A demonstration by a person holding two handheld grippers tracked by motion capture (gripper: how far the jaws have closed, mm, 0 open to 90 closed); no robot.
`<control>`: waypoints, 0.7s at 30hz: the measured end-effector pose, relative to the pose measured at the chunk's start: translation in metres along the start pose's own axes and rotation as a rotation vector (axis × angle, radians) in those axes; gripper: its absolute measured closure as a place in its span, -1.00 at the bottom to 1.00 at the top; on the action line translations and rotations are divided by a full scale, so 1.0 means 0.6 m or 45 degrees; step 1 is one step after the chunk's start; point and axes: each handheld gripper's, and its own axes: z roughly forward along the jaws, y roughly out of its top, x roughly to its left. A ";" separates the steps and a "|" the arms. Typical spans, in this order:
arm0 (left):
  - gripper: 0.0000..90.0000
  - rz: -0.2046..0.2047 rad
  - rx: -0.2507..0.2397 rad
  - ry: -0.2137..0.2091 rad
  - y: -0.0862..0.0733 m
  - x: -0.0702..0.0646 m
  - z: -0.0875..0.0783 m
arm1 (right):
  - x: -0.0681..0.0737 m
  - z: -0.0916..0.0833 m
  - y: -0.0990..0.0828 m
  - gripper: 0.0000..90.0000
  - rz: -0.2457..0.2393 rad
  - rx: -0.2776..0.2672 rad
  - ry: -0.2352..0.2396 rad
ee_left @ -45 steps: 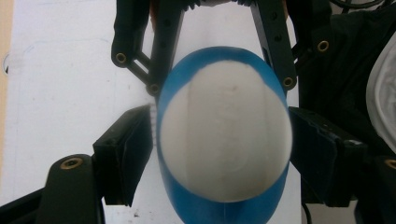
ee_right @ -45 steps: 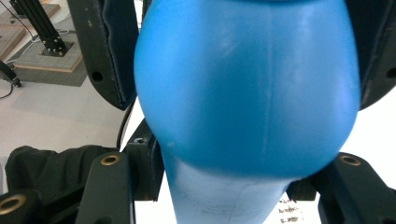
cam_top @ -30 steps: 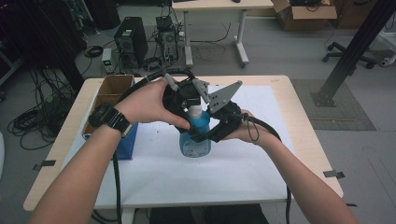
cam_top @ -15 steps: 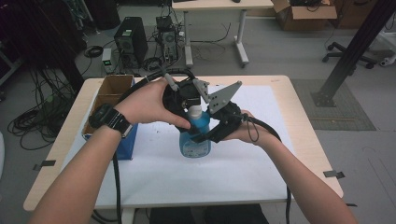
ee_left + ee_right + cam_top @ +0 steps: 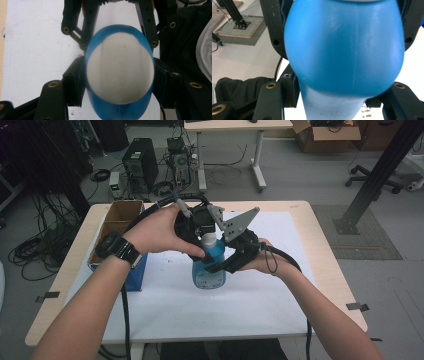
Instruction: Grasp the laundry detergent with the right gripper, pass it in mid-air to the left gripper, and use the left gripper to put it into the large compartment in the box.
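Observation:
A blue bottle [image 5: 210,269] with a white cap [image 5: 120,72] stands upright on the white mat [image 5: 270,295] in the middle of the table. My left gripper [image 5: 206,238] comes down onto its top. Its jaws have just been closing, and now the pads [image 5: 75,83] press on either side of the cap. My right gripper [image 5: 218,262] reaches in from the right and is shut on the bottle's blue body [image 5: 344,50], which bulges between its black jaws. A hand wraps each gripper and hides much of it from above.
An open cardboard box [image 5: 120,217] sits on a blue box [image 5: 136,274] at the table's left edge. Black cables trail from both grippers over the table. Beyond the far edge are computer towers [image 5: 140,162], cables and another desk.
Nothing has visibly moved in the high view; both hands and the bottle stay where they were.

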 end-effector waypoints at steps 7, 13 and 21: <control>-0.16 -0.016 0.002 -0.001 0.002 0.002 -0.003 | -0.002 -0.001 0.000 -0.07 0.005 -0.010 0.006; -0.15 -0.073 0.043 -0.011 0.001 0.009 -0.010 | -0.006 -0.007 -0.006 -0.46 0.047 -0.037 -0.018; -0.15 -0.347 0.117 0.144 -0.015 0.035 -0.055 | -0.024 -0.039 -0.052 -0.75 0.213 0.055 -0.117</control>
